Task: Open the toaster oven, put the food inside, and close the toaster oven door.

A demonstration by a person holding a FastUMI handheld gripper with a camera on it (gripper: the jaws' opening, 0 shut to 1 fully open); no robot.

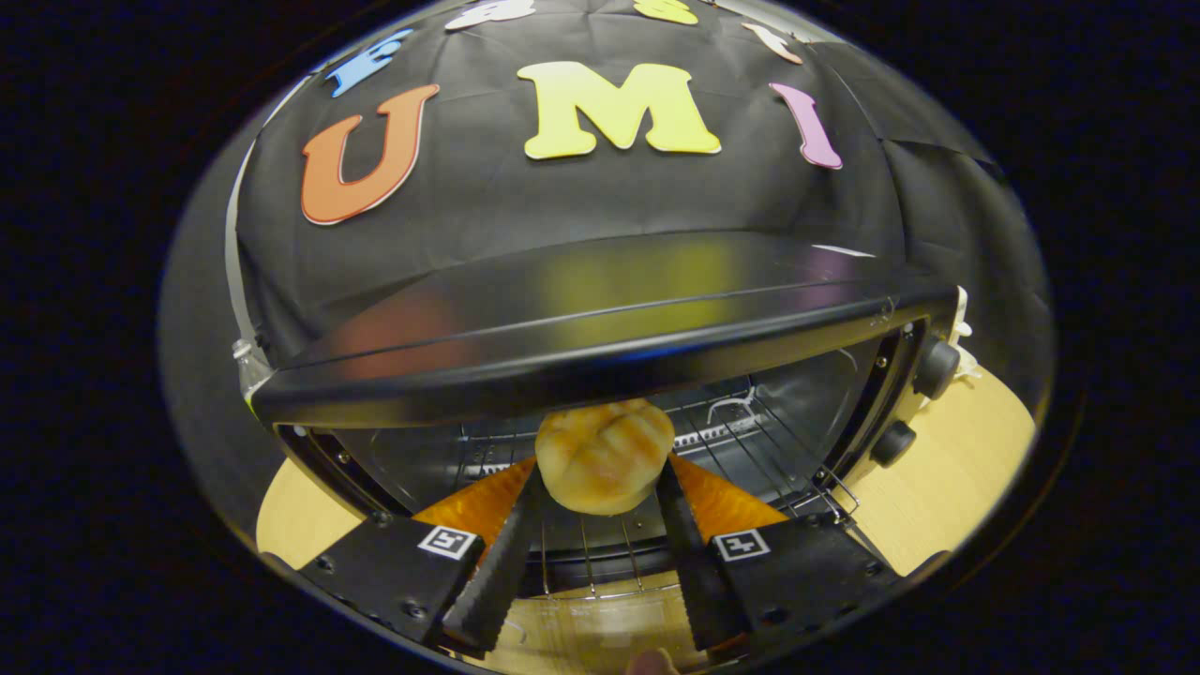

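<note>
We see a bread roll (605,457) pinched between the two fingers of the gripper (600,487), both pressing on its sides, at the mouth of an open toaster oven (581,328). The roll is round, golden and scored across its top; its underside hangs above the wire rack (750,441) and we cannot tell whether it touches the wires. Its upper edge is partly hidden by the oven's dark front lip, so we cannot make out how far in it has gone.

The oven's glossy top fills the middle of our view and mirrors blurred colours from the booth wall behind it. Inside, the rack's bars run back into shadow; the rear wall and heating rods are hard to make out. The door (609,619), dropped open below the fingers, shows as a pale, smeared reflection, and its handle is cut off from us. Two knobs (914,403) stand on the oven's right side, one above the other, their markings too small to tell.

The oven sits on a light wooden table (947,478), seen on either side of it. At the bottom, between the fingers, a small rounded shape is cut off, and we cannot tell what it is. Square printed markers sit on the gripper's two blocks.
</note>
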